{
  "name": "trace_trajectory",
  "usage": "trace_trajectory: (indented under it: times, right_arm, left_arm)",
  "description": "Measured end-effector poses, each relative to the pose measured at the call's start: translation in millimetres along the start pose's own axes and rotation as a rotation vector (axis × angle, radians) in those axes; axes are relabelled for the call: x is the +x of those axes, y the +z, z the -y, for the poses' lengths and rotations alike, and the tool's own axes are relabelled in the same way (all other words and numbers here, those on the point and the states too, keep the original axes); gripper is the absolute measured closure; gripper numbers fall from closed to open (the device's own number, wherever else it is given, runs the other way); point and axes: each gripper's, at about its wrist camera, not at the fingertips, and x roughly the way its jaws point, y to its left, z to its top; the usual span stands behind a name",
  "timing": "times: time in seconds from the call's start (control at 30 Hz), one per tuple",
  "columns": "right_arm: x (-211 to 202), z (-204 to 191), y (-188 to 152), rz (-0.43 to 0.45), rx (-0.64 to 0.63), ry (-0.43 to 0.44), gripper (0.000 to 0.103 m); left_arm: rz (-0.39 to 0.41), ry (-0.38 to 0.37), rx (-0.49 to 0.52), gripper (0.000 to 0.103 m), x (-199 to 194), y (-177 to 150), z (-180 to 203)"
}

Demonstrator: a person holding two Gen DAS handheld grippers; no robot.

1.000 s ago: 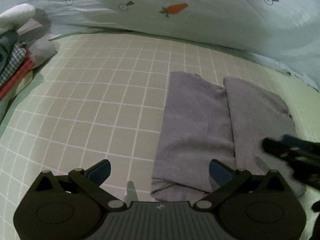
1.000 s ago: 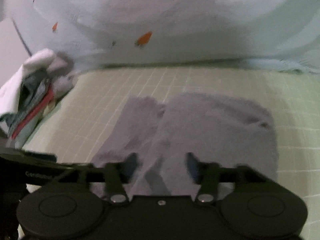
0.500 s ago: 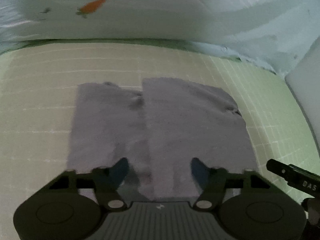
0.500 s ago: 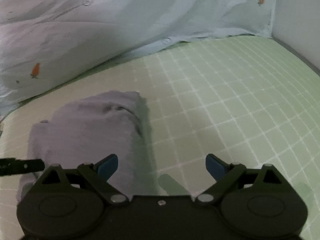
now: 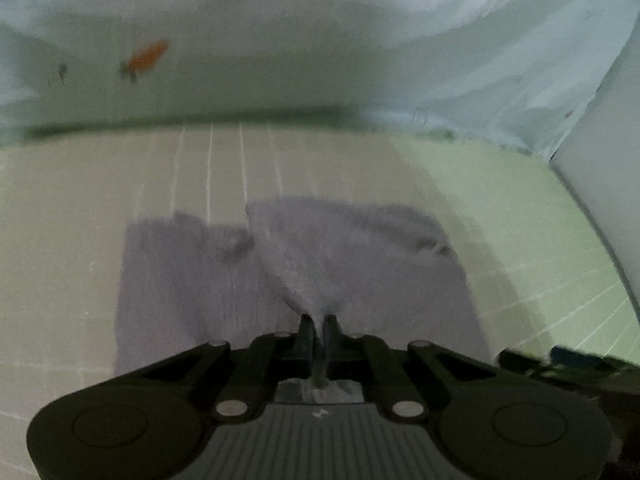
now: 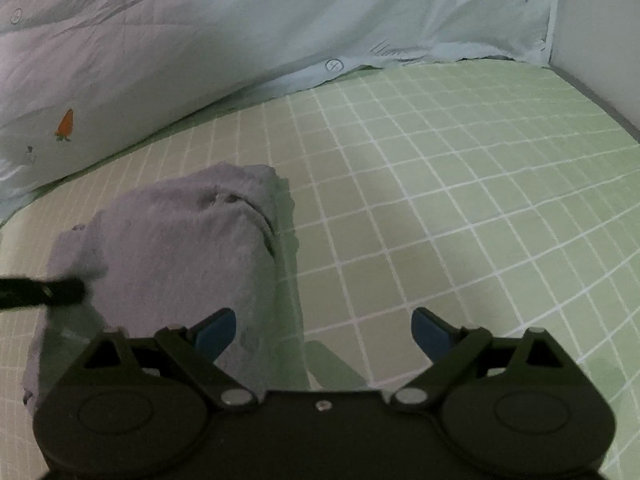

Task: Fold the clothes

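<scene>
A grey folded garment (image 5: pixel 360 264) lies on the green checked bed sheet (image 5: pixel 520 216). My left gripper (image 5: pixel 319 322) is shut on the garment's near edge, and the cloth rises in a ridge from its tips. In the right wrist view the same grey garment (image 6: pixel 172 248) lies at the left, and the left gripper (image 6: pixel 60 290) shows as a dark bar reaching into it. My right gripper (image 6: pixel 324 328) stands open over the bare sheet (image 6: pixel 440 200), just right of the garment, with nothing between its blue pads (image 6: pixel 216 330).
A pale blue quilt (image 6: pixel 240 32) with carrot prints is bunched along the far side of the bed. A white wall (image 6: pixel 600 20) bounds the right side. The right gripper's body (image 5: pixel 560 360) shows at the lower right of the left wrist view.
The left gripper's jaws have closed onto the garment's near edge and the cloth is pulled up there. The right gripper has swung off the garment to its right and opened wider.
</scene>
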Motion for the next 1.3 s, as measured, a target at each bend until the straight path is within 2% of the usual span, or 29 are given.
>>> trace_trajectory:
  times: [0.13,0.23,0.3,0.37,0.43,0.47,0.53,0.6,0.77,0.83,0.93,1.07,1.13,1.17,1.2,1.3]
  right_arm:
    - [-1,-5,-3,-0.004,-0.01,0.011,0.008]
    - [0,-11,-5,-0.012,-0.025,0.019,0.008]
    - [2,-15,-6,-0.021,-0.037,0.025,0.008]
    - [3,-20,-7,-0.029,-0.048,0.031,0.008]
    - [4,-24,-6,-0.035,-0.061,0.034,0.008]
    - [4,-26,-6,-0.035,-0.067,0.035,0.008]
    - [4,-30,-6,-0.034,-0.08,0.036,0.008]
    - [4,-32,-4,-0.032,-0.082,0.038,0.008]
    - [8,-42,-1,-0.042,-0.1,0.042,0.008]
    - [8,-46,0,-0.044,-0.117,0.041,0.008]
    - [9,-48,-1,-0.047,-0.119,0.04,0.008]
    - [7,-44,-2,-0.049,-0.1,0.042,0.007]
    - [3,-43,-3,-0.044,-0.095,0.04,0.007]
    - [2,-42,-4,-0.042,-0.091,0.039,0.007]
    - [0,-42,-6,-0.04,-0.086,0.04,0.007]
    - [-6,-40,-9,-0.032,-0.071,0.046,0.007]
  left_arm:
    - [0.108,0.043,0.046,0.098,-46,8,-2]
    - [0.137,0.067,-0.004,0.098,-69,7,-25]
    - [0.101,0.123,-0.071,0.097,-66,-1,-51]
    - [0.018,0.154,-0.171,0.091,-50,-15,-79]
    - [-0.037,0.143,-0.244,0.082,-39,-30,-99]
    - [-0.056,0.135,-0.274,0.074,-35,-36,-107]
    - [-0.059,0.107,-0.3,0.06,-34,-46,-110]
    - [-0.046,0.074,-0.298,0.037,-34,-53,-105]
    - [-0.017,-0.028,-0.257,0.035,-39,-66,-96]
    - [-0.009,-0.094,-0.259,0.034,-39,-69,-96]
    - [-0.02,-0.141,-0.268,0.032,-34,-75,-94]
    - [0.002,-0.16,-0.309,0.034,-29,-81,-92]
    - [0.015,-0.195,-0.291,0.054,-33,-79,-87]
    - [0.001,-0.206,-0.274,0.083,-37,-79,-84]
    - [-0.019,-0.22,-0.277,0.095,-41,-78,-84]
    - [-0.073,-0.3,-0.479,0.095,-50,-86,-105]
